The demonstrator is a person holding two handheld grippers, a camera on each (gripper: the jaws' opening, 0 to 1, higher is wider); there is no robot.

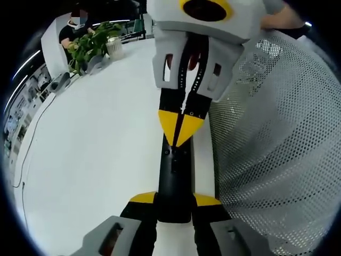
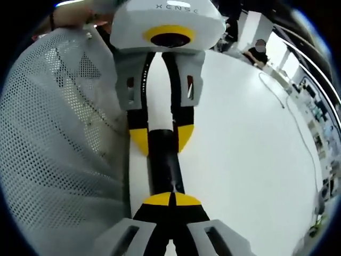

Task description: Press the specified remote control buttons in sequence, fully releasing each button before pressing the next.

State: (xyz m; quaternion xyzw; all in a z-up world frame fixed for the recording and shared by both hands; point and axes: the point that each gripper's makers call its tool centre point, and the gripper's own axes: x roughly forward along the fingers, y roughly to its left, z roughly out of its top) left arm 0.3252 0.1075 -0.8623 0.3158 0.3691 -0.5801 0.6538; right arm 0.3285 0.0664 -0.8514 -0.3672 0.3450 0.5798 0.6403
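Note:
A slim black remote control (image 1: 173, 176) lies lengthwise over the white table (image 1: 96, 149), and my left gripper (image 1: 175, 200) is shut on its near end, one yellow tip on each side. My right gripper (image 1: 181, 127) comes in from the top of the left gripper view, its yellow tips together and resting on the remote's far end. In the right gripper view, my right gripper (image 2: 171, 200) is shut with its tips meeting on top of the remote (image 2: 164, 165). Opposite it, the left gripper (image 2: 161, 140) clamps the remote's other end. No buttons can be made out.
A person's white mesh garment (image 1: 277, 138) (image 2: 58, 138) hangs close beside the grippers. A potted green plant (image 1: 93, 45) and a seated person stand at the table's far end. A thin cable (image 2: 298, 128) runs along the table's edge.

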